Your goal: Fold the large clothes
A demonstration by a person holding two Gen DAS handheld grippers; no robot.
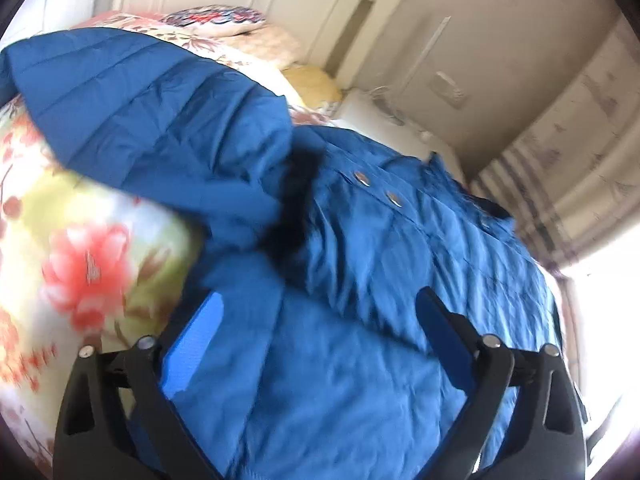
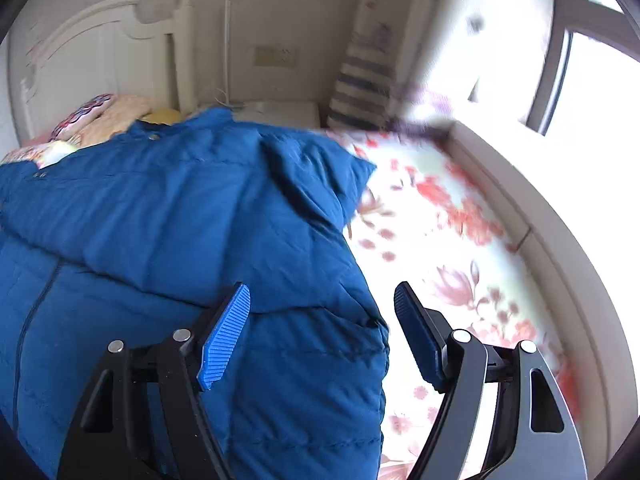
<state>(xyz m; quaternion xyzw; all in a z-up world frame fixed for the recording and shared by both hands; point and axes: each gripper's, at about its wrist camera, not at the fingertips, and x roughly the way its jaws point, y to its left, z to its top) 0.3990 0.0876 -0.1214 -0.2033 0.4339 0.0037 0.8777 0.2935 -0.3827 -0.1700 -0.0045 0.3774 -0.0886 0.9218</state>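
A large blue quilted jacket [image 1: 360, 248] lies on a floral bedspread [image 1: 80, 248]. It has metal snaps, dark fur trim [image 1: 296, 200] and one sleeve folded across its front. My left gripper [image 1: 320, 308] is open above the jacket's lower part, with nothing between its blue pads. In the right wrist view the jacket [image 2: 168, 220] fills the left side, a zipper running down it. My right gripper [image 2: 322, 300] is open over the jacket's right edge, empty, with its right finger above the bedspread [image 2: 440, 248].
A white headboard [image 2: 92, 52] and pillows [image 1: 216, 20] are at the far end of the bed. A white nightstand [image 2: 280, 110] stands beside it. A curtain [image 2: 364, 80] and a bright window [image 2: 592, 92] are on the right, along a low ledge [image 2: 532, 224].
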